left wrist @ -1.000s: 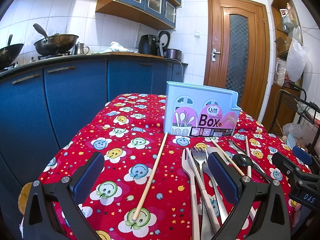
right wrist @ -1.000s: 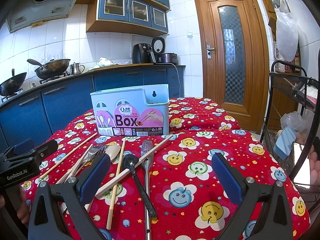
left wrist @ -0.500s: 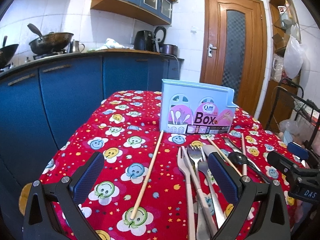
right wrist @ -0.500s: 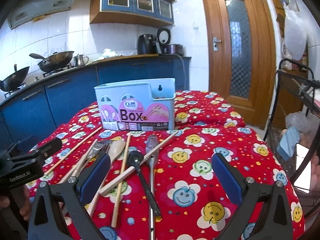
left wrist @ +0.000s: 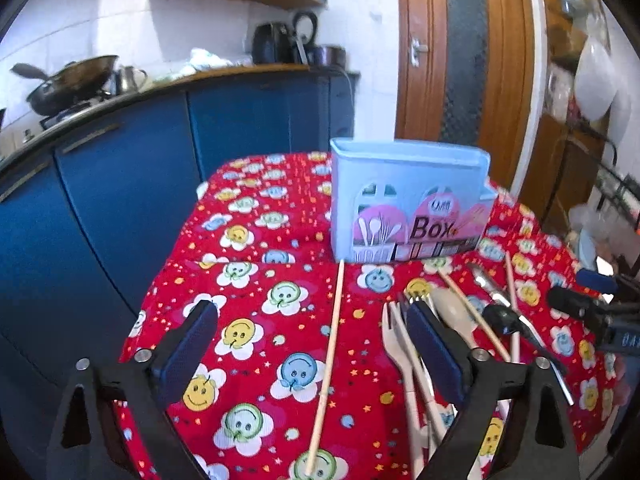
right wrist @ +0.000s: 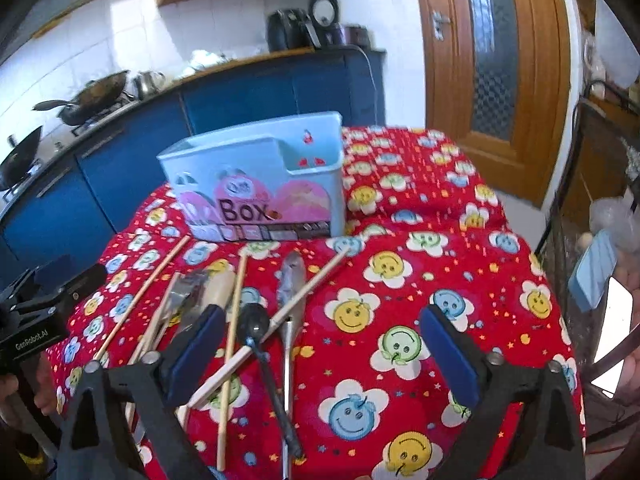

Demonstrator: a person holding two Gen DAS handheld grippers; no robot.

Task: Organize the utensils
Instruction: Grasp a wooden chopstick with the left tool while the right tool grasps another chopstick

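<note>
- Two hand-held grippers with black arms and blue finger pads hover above a table covered in a red cloth printed with smiling flower faces (left wrist: pixel 256 240); neither holds anything.
- Left gripper (left wrist: pixel 316 344): jaws spread wide and empty, straddling a single pale wooden chopstick (left wrist: pixel 330 356) that lies apart from the other utensils, pointing toward the box.
- Right gripper (right wrist: pixel 320 344): jaws equally wide and empty, its left pad over the edge of the utensil pile, its right pad over bare cloth.
- Pale blue plastic utensil holder with a pink label reading "Box" (right wrist: pixel 256 184) stands upright at the far side of the table, just beyond the utensil tips. Nothing shows standing in it, so sorting appears not to have begun.
- Step in hand, as a judgement: choosing a first pick. The lone chopstick between the left jaws looks like the easiest target; taking it calls for lowering, closing across the thin shaft, then lifting it toward a compartment of the holder.
- Count of loose utensils in the right view: four wooden chopsticks in all, including the lone one; one black ladle-shaped spoon (right wrist: pixel 256 326); one metal knife-like piece (right wrist: pixel 291 280); one cream-coloured spoon (left wrist: pixel 450 308); and what seem to be two forks, one cream plastic (left wrist: pixel 394 332) and one metal, though blur and overlap make the fork count uncertain.
- Several pieces cross each other, so a pick from the pile may drag its neighbours.
</note>
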